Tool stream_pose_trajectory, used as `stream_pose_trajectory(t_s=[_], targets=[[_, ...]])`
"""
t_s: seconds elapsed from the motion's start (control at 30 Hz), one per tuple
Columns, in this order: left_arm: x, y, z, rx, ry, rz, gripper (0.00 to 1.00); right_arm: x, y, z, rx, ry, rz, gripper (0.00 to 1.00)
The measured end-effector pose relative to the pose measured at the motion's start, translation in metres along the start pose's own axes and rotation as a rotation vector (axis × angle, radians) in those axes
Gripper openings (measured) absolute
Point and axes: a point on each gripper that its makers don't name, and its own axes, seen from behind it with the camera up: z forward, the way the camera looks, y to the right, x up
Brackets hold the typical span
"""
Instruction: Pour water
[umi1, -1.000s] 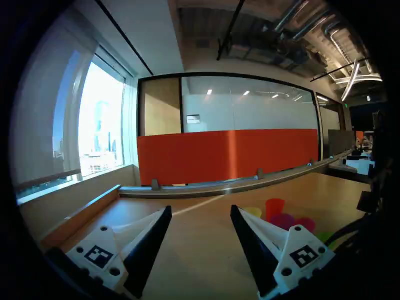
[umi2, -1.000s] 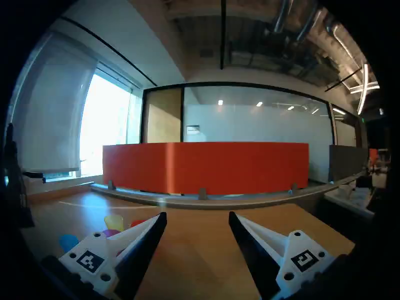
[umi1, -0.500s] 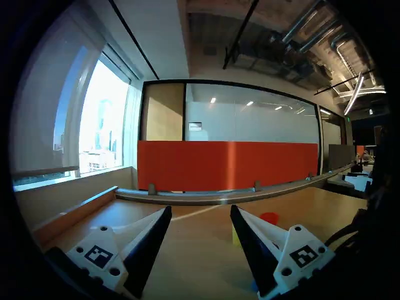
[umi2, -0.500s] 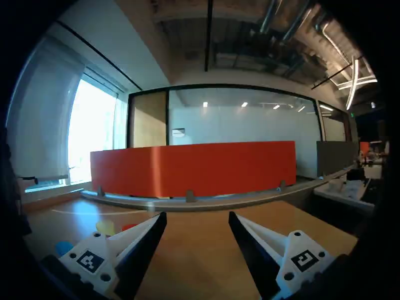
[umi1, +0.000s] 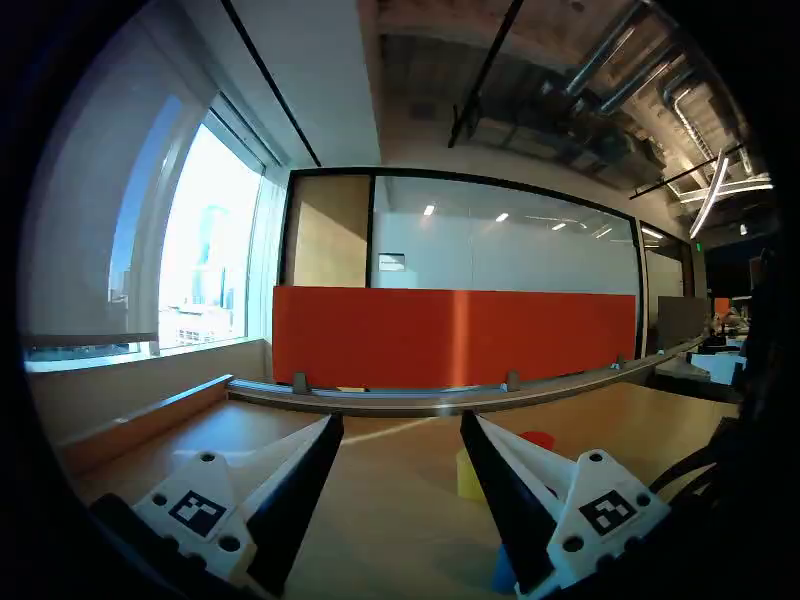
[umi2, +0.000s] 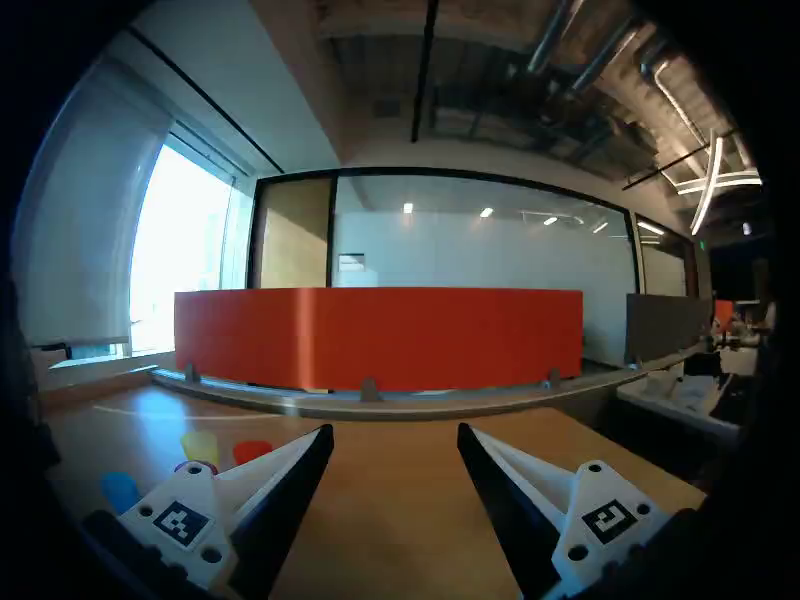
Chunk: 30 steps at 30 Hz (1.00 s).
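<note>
Both fingers of left gripper (umi1: 400, 470) (left gripper view): white with black inner faces, spread wide apart, nothing between them, poised over the table.
Light brown wooden table top (umi1: 390, 545): lies under the fingers; a raised metal rail (umi1: 400, 400) runs along its far edge.
Yellow plastic cup (umi1: 467, 476): stands on the table top just beyond the right-hand finger, partly hidden by it.
Red plastic cup (umi1: 538, 438): farther back than the yellow plastic cup; its top shows above the same finger.
Blue plastic cup (umi1: 503, 573): low in the field, at the inner edge of that finger (mostly covered).
Orange partition panel (umi1: 450, 335): upright behind the rail, in front of a glass wall (umi1: 500, 250).
Bright window (umi1: 200, 270): on the left of the field.
Right gripper (umi2: 395, 470) (right gripper view): fingers likewise parted with an open gap, over the table top (umi2: 400, 545).
Cups in this view: grouped to the left, beyond the left-hand finger. The yellow plastic cup (umi2: 200, 445) and red plastic cup (umi2: 252, 451) stand side by side; the blue plastic cup (umi2: 120, 490) is nearer and farther left.
Orange partition panel (umi2: 380, 335): spans the middle of the field behind the rail (umi2: 400, 407).
Neighbouring desk (umi2: 690, 385): at the right edge, carrying pale items (too small to tell).
</note>
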Motion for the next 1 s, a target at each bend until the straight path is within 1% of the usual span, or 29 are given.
stream_pose_trajectory(t_s=[0.1,0.2,0.3,0.47,0.57,0.7,0.87,1.0], targets=[[-0.007,0.004,0.002,-0.003,-0.002,0.006,0.87,0.001,0.003,-0.001,-0.012,-0.003,-0.018,0.96],[-0.013,0.006,0.004,-0.001,-0.005,0.013,0.86,0.003,0.005,-0.001,-0.020,-0.002,-0.019,0.96],[-0.019,0.007,0.006,0.004,-0.005,0.018,0.86,0.005,0.006,0.000,-0.022,0.006,-0.002,0.96],[-0.032,0.007,0.008,0.014,-0.010,0.013,0.87,0.003,0.013,0.003,-0.033,0.008,0.053,0.96],[-0.041,0.004,0.008,0.019,-0.012,0.014,0.87,0.002,0.016,0.005,-0.038,0.005,0.080,0.96],[-0.053,-0.005,0.009,0.035,-0.022,0.025,0.87,0.003,0.019,0.006,-0.046,0.005,0.102,0.95],[-0.072,-0.016,0.011,0.056,-0.047,0.037,0.87,0.002,0.020,0.005,-0.054,0.003,0.103,0.95],[-0.079,-0.018,0.014,0.052,-0.052,0.035,0.86,-0.004,0.018,0.005,-0.060,-0.009,0.087,0.95]])
